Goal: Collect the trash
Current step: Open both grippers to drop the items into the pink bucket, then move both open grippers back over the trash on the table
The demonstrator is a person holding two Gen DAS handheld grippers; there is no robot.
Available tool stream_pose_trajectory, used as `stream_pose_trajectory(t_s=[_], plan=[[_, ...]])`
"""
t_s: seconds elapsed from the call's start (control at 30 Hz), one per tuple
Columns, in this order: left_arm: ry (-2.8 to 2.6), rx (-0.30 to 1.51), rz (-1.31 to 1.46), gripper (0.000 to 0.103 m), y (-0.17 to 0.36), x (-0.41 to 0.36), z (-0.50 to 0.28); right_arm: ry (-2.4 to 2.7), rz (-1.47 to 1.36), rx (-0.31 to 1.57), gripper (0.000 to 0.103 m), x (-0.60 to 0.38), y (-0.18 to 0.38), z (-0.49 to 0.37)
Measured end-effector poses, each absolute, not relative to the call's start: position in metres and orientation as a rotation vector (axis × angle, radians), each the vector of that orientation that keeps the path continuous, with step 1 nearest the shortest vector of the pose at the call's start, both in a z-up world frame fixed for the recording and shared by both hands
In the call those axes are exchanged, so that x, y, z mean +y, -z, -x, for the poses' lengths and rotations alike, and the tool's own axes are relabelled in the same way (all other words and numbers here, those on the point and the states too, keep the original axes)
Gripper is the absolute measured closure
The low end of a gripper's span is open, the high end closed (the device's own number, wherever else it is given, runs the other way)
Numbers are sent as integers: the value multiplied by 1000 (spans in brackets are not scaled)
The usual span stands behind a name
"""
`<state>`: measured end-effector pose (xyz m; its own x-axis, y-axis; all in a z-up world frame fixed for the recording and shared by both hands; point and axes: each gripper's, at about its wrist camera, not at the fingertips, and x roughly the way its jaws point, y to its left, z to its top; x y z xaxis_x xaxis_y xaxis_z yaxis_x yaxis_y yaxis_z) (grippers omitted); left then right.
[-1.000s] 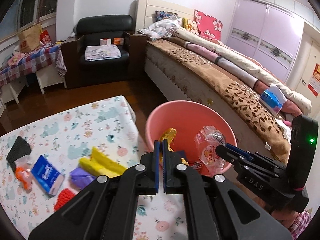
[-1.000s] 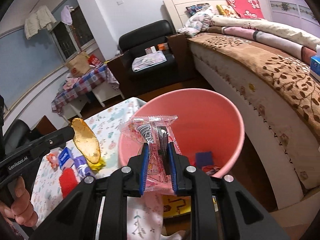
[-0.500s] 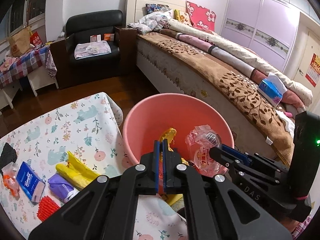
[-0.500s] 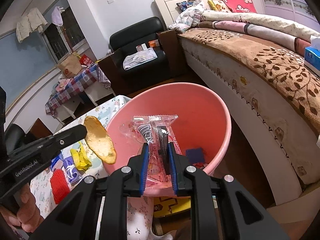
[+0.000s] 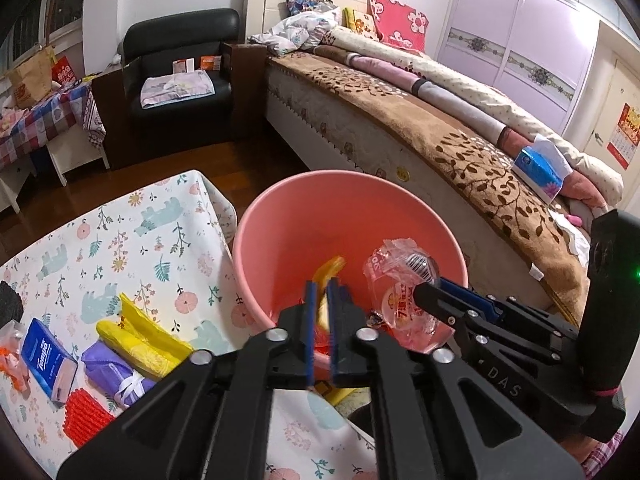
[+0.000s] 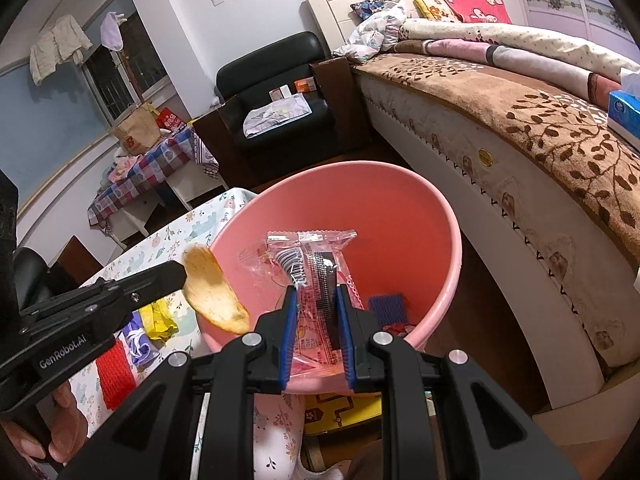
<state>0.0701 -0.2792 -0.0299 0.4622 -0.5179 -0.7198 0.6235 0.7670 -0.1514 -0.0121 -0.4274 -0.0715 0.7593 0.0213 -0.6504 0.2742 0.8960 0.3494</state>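
The left gripper (image 5: 321, 312) has just been opening; its blue-padded jaws stand slightly apart with a flat, oval, yellow-orange peel (image 6: 214, 290) between them, blurred, at the mouth of the round pink plastic bin (image 5: 348, 216). Whether the pads touch the peel cannot be told. The right gripper (image 6: 316, 320) is clamped on a crinkly clear-and-pink snack wrapper (image 6: 310, 276) with a printed barcode, held upright over the bin. Both grippers tilt downward toward the bin; in the left wrist view the right one enters from four o'clock. In that view, at eight o'clock of the bin, a table with a floral cloth (image 5: 132, 240) carries a yellow bag (image 5: 136, 332), a purple bundle (image 5: 112, 372), a blue tissue pack (image 5: 46, 356) and a ribbed red piece (image 5: 84, 416).
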Motion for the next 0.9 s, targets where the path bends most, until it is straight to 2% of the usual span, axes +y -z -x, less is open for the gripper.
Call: stream_pose_trajectory(t_s=[0.07,0.13,0.27,0.37,0.4,0.47,0.9], plan=[[711,836,-131,75,30,-278,-69,143,-450,701,84,-427,72,12],[711,826,-130,72,29,-277,-67,143,-453,702,84,-427,72,12],[711,823,-129,72,28,-276,-66,144,-452,698,82,-427,72,12],[708,821,-127,72,27,-274,-65,145,-453,696,71,-428,72,12],[706,822,-127,72,27,-274,-65,146,-451,699,64,-428,73,11],[700,822,-128,72,27,-272,-63,145,-450,702,61,-428,73,12],[641,831,-103,72,25,-248,-61,117,-420,688,60,-412,59,17]])
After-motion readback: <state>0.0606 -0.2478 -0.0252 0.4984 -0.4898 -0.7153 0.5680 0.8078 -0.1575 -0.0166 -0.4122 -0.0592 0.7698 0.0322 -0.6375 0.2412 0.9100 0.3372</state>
